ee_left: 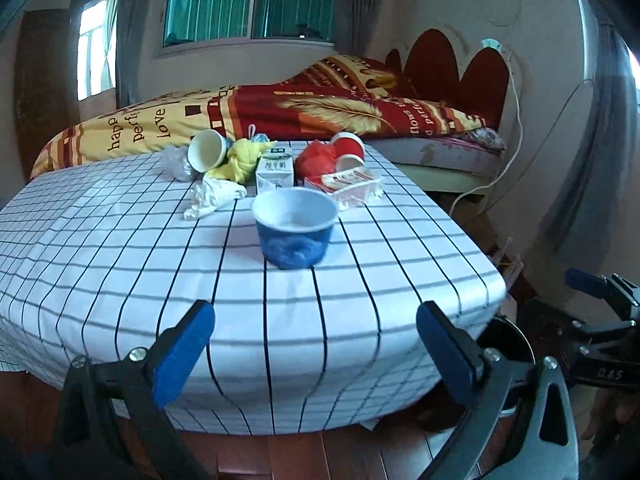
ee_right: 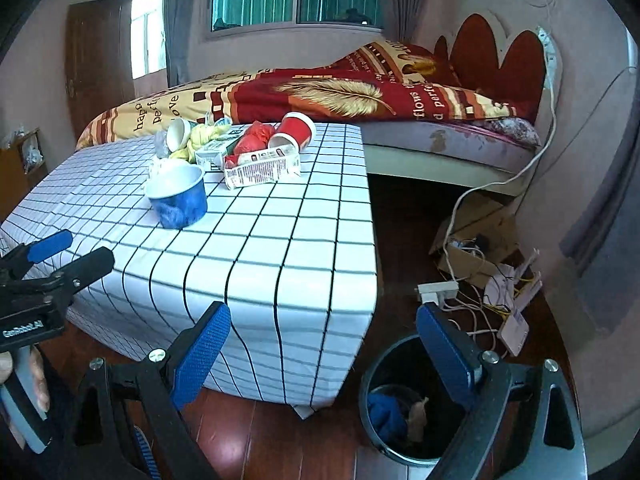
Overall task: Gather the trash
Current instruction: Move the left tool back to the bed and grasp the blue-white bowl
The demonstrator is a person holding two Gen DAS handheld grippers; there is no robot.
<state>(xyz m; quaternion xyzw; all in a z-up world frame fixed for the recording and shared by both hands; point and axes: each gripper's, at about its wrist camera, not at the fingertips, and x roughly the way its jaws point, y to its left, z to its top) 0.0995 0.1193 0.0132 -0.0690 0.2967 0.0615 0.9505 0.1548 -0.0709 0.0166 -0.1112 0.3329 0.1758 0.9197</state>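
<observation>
Trash (ee_left: 276,168) sits heaped at the table's (ee_left: 120,248) far edge, a blue bowl (ee_left: 295,227) nearest me; my left gripper (ee_left: 316,344) hangs wide open and empty before it, my right gripper (ee_right: 324,354) gapes empty above the bin (ee_right: 400,404) on the floor

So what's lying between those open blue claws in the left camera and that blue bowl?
Nothing: in the left wrist view, only bare checked tablecloth stretches from the open left gripper to the blue bowl.
</observation>
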